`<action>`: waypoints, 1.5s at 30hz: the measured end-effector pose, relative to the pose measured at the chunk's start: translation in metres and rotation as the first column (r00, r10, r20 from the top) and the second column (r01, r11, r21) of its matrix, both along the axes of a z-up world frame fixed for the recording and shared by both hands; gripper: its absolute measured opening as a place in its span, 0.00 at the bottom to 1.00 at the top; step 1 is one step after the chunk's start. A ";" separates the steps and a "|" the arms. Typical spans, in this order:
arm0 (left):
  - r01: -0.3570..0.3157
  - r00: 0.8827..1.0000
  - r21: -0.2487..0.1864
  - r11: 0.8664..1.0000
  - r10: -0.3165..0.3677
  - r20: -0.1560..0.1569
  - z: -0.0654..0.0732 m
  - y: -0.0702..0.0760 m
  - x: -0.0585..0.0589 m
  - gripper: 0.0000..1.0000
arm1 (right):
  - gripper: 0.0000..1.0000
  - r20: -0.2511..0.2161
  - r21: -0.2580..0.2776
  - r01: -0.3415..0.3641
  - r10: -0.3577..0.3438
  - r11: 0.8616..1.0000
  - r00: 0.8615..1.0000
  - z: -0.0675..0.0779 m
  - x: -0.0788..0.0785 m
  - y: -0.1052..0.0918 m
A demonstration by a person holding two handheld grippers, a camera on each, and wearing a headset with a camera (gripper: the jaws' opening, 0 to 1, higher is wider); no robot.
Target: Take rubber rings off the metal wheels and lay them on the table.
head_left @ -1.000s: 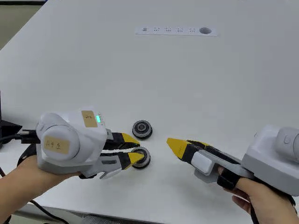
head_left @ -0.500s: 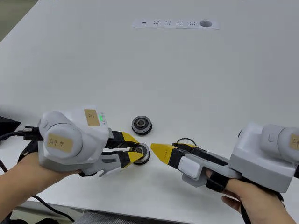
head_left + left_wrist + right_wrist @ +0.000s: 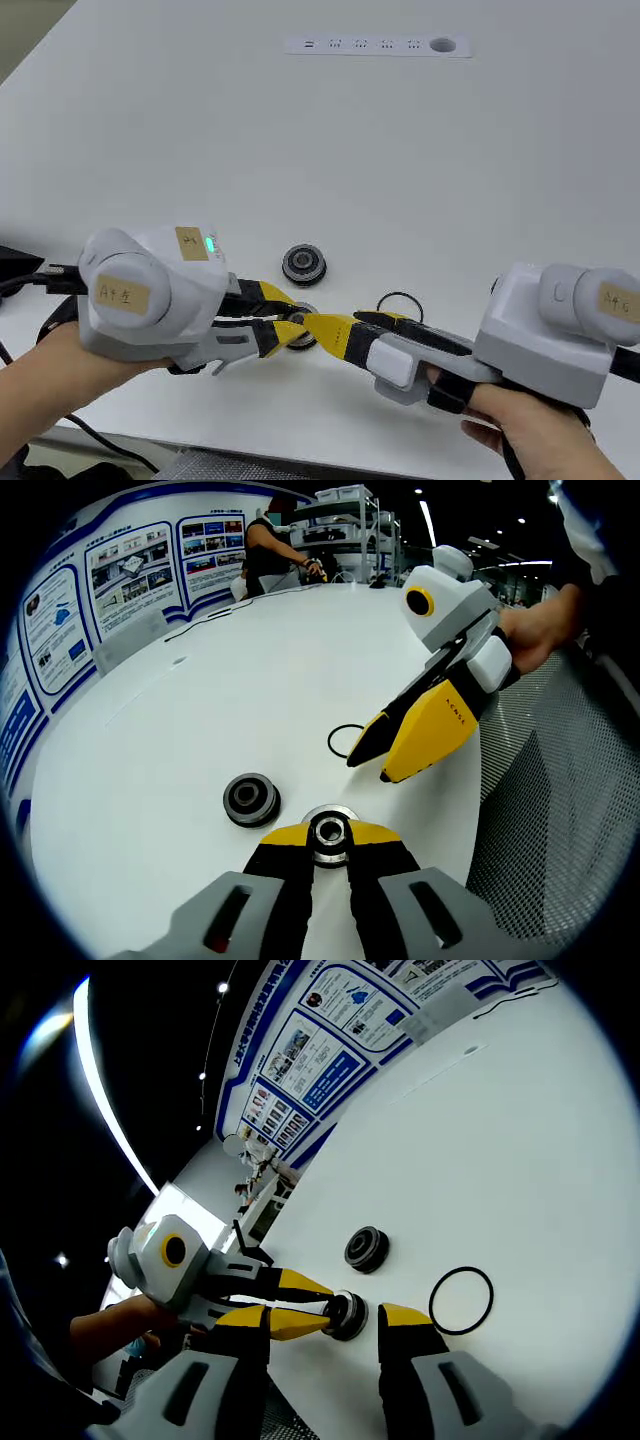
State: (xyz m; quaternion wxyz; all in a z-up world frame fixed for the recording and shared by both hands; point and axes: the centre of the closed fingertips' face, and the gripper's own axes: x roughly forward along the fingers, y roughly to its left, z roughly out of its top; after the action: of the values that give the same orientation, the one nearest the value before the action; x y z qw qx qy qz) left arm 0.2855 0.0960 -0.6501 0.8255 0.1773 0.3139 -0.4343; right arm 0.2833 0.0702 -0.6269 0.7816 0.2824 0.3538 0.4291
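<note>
One metal wheel (image 3: 330, 832) sat pinched between the tips of the left gripper (image 3: 288, 315), whose jaws were drawn narrow on its rim. The right gripper (image 3: 325, 1318) had its jaws spread wide, with that wheel between their tips (contact was unclear). A loose rubber ring (image 3: 461, 1301) lay on the table (image 3: 400, 150) just beyond the right gripper's tips. A second wheel (image 3: 251, 799) stood ahead of the left jaws, apart.

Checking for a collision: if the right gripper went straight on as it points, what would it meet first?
Probably the metal wheel clamped in the left gripper, just ahead; depth is unclear.
</note>
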 end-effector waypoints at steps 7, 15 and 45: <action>-0.009 1.000 -0.014 1.000 0.009 -0.013 0.001 -0.002 -0.002 0.14 | 0.45 -0.007 0.006 0.001 -0.001 1.000 1.000 0.000 0.000 0.001; -0.022 1.000 -0.016 1.000 0.022 -0.019 -0.001 0.000 -0.001 0.14 | 0.45 -0.012 0.008 -0.006 0.006 1.000 1.000 0.000 -0.002 0.003; 0.013 1.000 0.030 0.999 -0.012 -0.028 -0.003 0.002 0.000 0.13 | 0.49 -0.141 0.022 -0.053 0.056 0.998 0.988 -0.016 -0.008 0.029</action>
State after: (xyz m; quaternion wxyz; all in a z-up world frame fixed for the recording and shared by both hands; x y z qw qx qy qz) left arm 0.2859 0.0977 -0.6527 0.8156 0.1855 0.3308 -0.4370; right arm 0.2755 0.0989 -0.6427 0.7399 0.3094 0.4122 0.4324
